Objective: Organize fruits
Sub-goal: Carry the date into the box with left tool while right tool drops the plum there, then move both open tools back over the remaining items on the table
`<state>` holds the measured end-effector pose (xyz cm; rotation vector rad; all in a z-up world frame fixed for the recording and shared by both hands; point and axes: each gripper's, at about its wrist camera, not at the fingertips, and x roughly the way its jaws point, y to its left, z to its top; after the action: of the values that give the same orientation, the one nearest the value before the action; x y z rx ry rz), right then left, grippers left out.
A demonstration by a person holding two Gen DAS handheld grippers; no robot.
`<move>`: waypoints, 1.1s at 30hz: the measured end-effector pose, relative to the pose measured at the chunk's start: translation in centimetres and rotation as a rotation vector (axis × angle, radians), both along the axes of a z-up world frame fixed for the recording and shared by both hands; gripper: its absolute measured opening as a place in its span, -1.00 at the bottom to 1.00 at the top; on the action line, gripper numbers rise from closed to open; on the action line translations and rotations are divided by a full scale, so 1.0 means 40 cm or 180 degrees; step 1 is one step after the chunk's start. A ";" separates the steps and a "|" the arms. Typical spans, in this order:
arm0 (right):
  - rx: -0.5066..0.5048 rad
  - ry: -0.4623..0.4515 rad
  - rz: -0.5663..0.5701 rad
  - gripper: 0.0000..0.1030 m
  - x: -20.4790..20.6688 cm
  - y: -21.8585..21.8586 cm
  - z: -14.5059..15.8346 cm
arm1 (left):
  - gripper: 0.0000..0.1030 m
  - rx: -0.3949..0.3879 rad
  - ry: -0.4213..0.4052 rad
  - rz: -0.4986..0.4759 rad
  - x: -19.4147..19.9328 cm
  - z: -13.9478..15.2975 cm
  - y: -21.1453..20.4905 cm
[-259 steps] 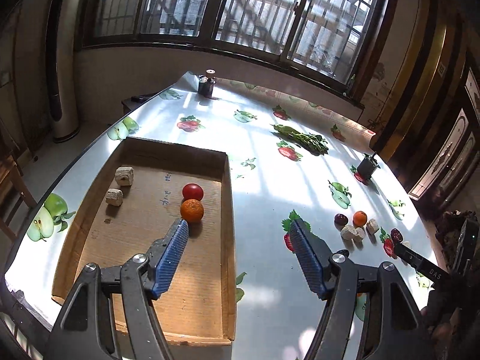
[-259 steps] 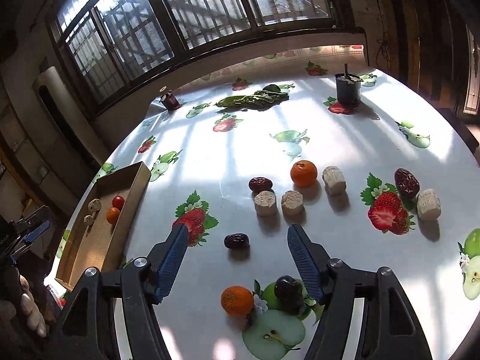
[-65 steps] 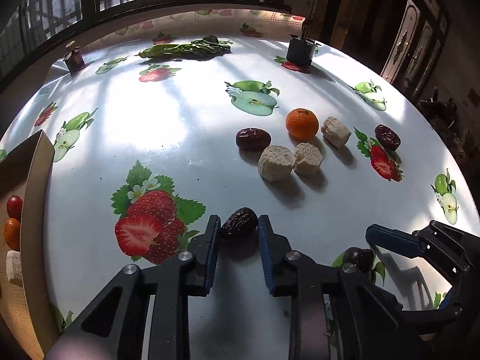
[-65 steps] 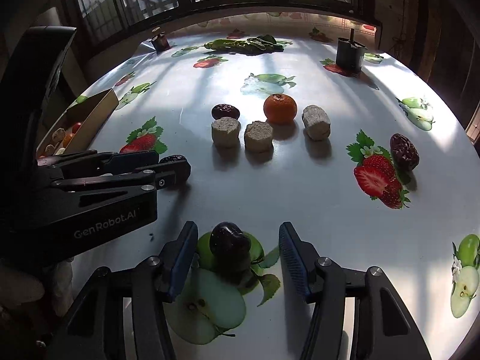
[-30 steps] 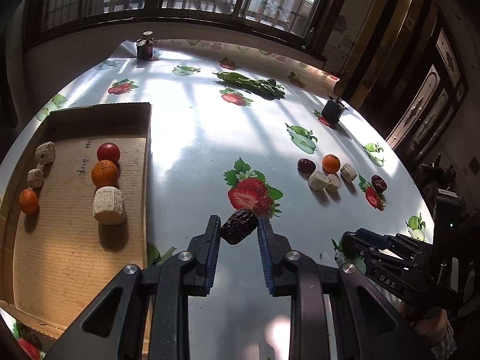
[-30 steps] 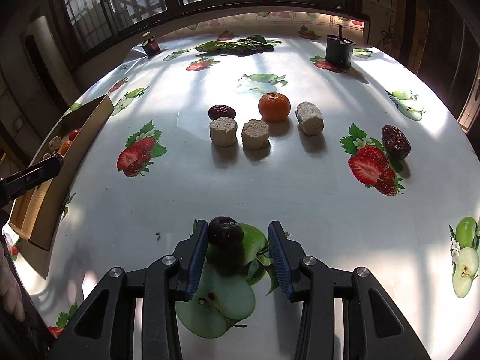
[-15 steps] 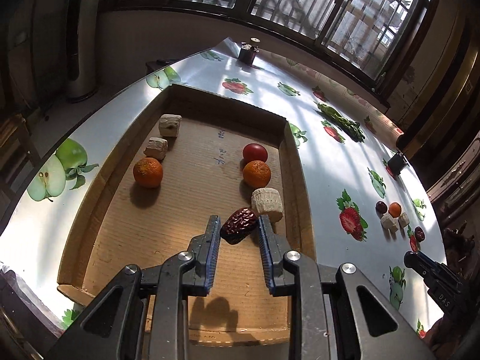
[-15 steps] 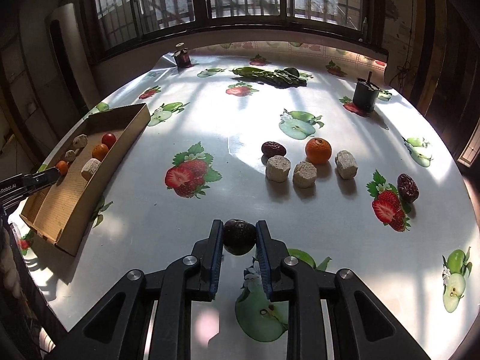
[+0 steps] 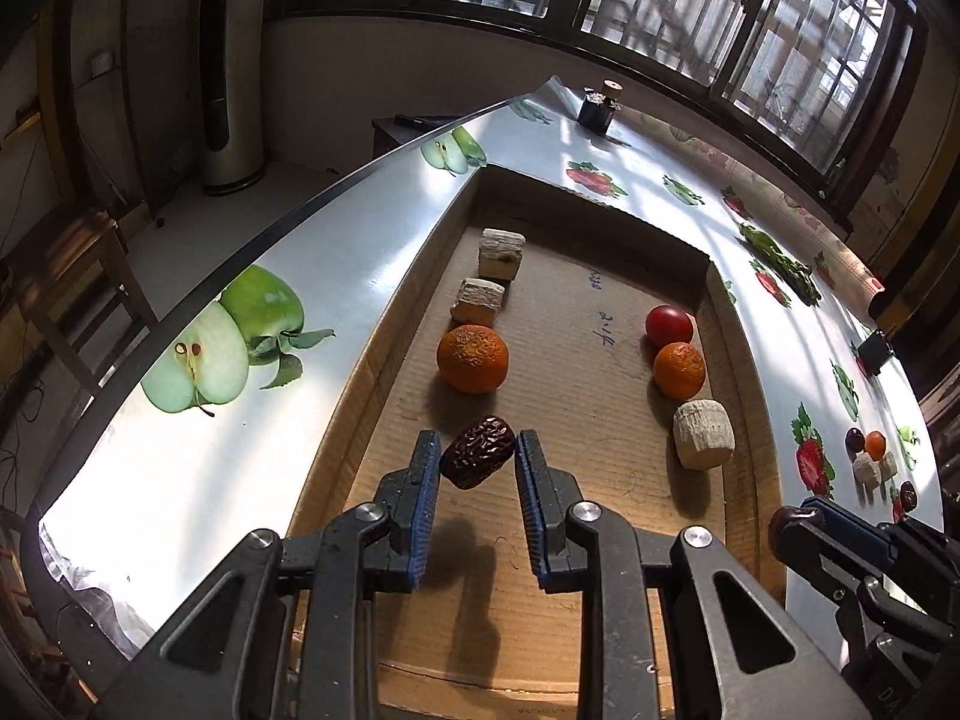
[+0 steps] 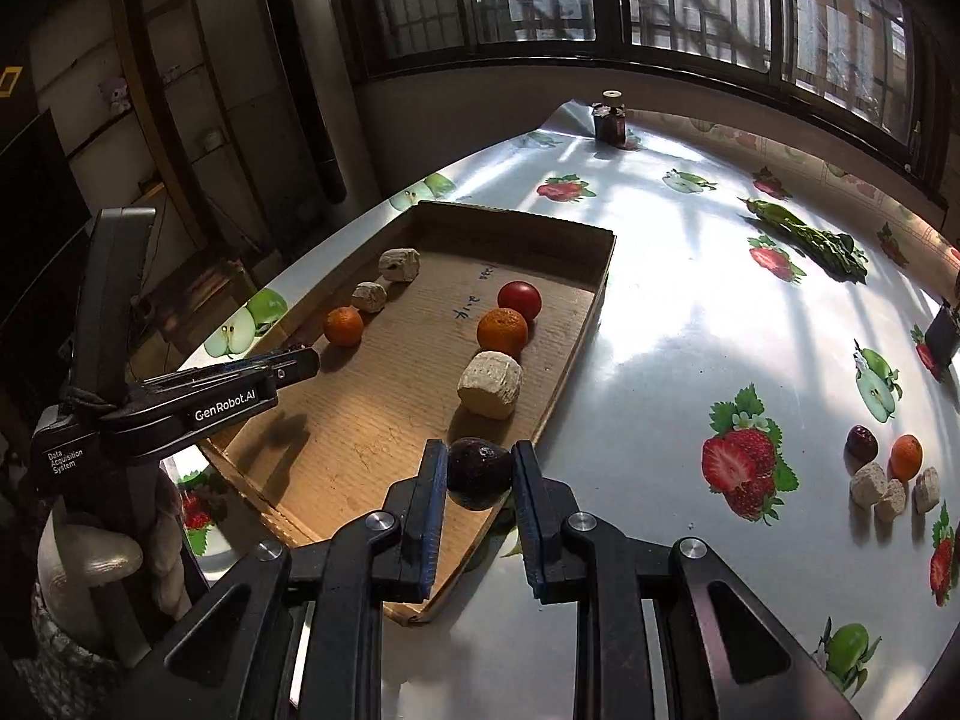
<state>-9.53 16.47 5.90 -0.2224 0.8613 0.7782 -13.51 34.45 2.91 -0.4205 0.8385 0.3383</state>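
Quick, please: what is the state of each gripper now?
Left gripper: shut on a wrinkled date.
Right gripper: shut on a dark plum.

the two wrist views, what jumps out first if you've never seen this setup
Each gripper carries fruit over the cardboard tray: the left gripper pinches a wrinkled red date, the right gripper a dark plum above the tray's near right edge. Inside, oranges, a tomato and pale chunks lie in two rows.
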 end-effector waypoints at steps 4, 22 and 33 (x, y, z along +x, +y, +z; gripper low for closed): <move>-0.0154 0.0086 0.0031 -0.54 0.016 0.067 -0.060 | -0.52 -0.0032 -0.0004 0.0026 -0.003 -0.009 0.016; 0.0214 0.0200 -0.0209 -0.06 0.017 0.011 -0.031 | -0.01 -0.0033 -0.0275 0.0053 -0.053 0.066 0.009; 0.1070 0.0564 -0.0475 0.04 -0.064 -0.232 0.038 | 0.02 0.0467 -0.0599 -0.0288 -0.122 0.193 -0.178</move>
<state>-12.07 7.19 7.41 0.2094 0.8877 0.7971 -18.38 27.33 10.62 -0.2718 0.6422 0.2698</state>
